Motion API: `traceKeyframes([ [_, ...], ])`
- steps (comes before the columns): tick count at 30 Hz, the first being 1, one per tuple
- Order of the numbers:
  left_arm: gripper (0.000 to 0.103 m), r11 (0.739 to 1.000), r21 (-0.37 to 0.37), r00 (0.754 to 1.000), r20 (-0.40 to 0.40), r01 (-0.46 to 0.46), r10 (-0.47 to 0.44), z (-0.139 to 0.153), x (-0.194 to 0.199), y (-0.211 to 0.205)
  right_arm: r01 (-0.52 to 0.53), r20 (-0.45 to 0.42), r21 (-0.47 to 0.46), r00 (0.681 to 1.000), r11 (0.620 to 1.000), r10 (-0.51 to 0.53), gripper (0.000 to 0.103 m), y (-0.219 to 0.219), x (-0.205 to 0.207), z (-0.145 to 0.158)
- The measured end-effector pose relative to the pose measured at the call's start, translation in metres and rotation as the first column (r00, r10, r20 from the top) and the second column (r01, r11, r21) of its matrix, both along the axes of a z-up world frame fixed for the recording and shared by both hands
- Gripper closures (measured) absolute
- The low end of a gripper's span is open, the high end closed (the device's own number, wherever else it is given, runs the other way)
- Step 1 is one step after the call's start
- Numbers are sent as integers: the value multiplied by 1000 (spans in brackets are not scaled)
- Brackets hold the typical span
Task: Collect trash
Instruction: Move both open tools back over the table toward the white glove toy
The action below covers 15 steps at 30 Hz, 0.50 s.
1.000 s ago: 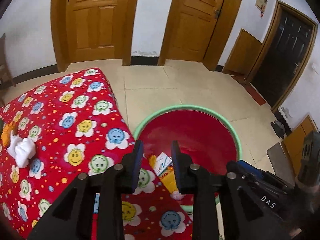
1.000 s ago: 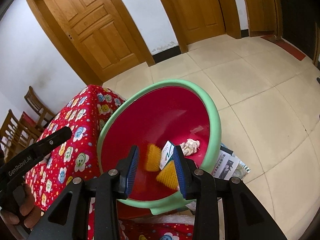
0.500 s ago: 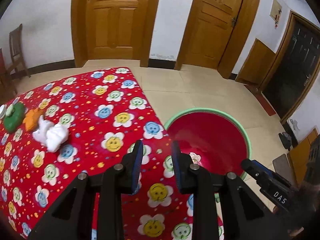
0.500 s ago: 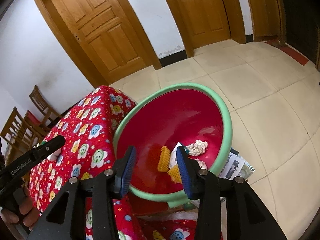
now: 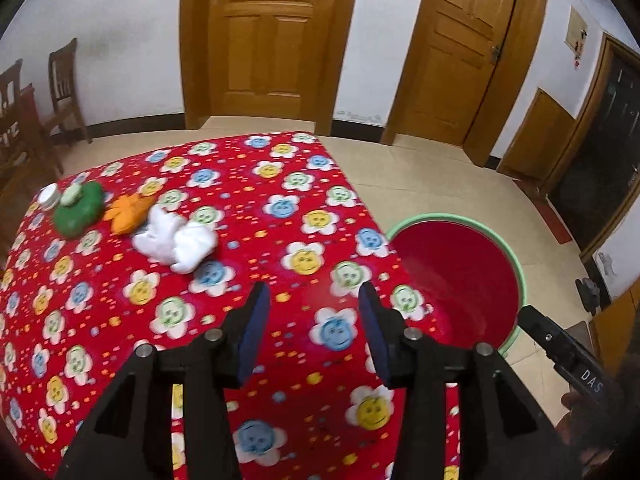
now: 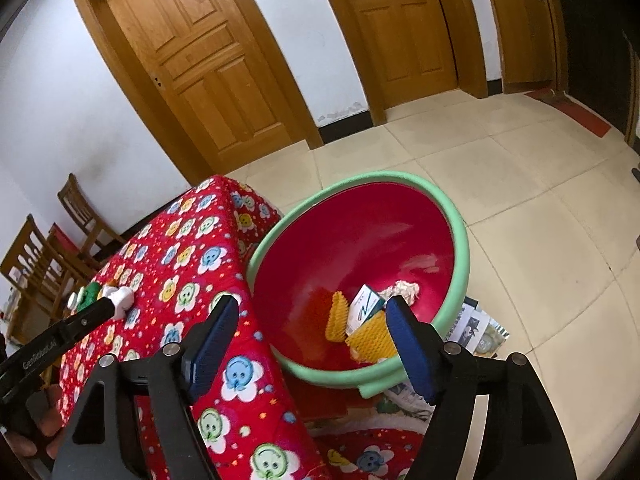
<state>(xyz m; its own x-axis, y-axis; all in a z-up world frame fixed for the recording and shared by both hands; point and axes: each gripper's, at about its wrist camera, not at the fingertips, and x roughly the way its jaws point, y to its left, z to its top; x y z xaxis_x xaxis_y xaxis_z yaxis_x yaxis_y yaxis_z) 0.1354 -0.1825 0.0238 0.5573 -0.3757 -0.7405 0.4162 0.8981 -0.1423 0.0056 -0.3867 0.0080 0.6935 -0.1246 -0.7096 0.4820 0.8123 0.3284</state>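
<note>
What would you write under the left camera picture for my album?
Open left gripper above the flowery tablecloth, facing white tissue, red basin beside.

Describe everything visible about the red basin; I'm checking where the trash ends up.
The red basin is a round, plastic-looking tub with a thick pale-green rim, tilted beside the corner of the flower-print tablecloth. Inside lie two yellow foam nets, a small white box and a crumpled paper wad. Printed papers lie under its far edge. No gripper touches it.
</note>
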Motion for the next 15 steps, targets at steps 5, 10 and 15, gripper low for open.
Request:
traceKeyframes([
  [5,57,999,18,999,13,-49,49,5,-4,26,-6,0,-12,1000,1000,6,23,14,-1,2],
  [10,57,993,30,993,30,-115,114,10,-6,58,-26,17,-19,1000,999,26,23,30,0,8],
  [15,57,982,12,981,47,-187,186,19,-4,95,-68,31,-34,997,997,69,22,49,5,16],
])
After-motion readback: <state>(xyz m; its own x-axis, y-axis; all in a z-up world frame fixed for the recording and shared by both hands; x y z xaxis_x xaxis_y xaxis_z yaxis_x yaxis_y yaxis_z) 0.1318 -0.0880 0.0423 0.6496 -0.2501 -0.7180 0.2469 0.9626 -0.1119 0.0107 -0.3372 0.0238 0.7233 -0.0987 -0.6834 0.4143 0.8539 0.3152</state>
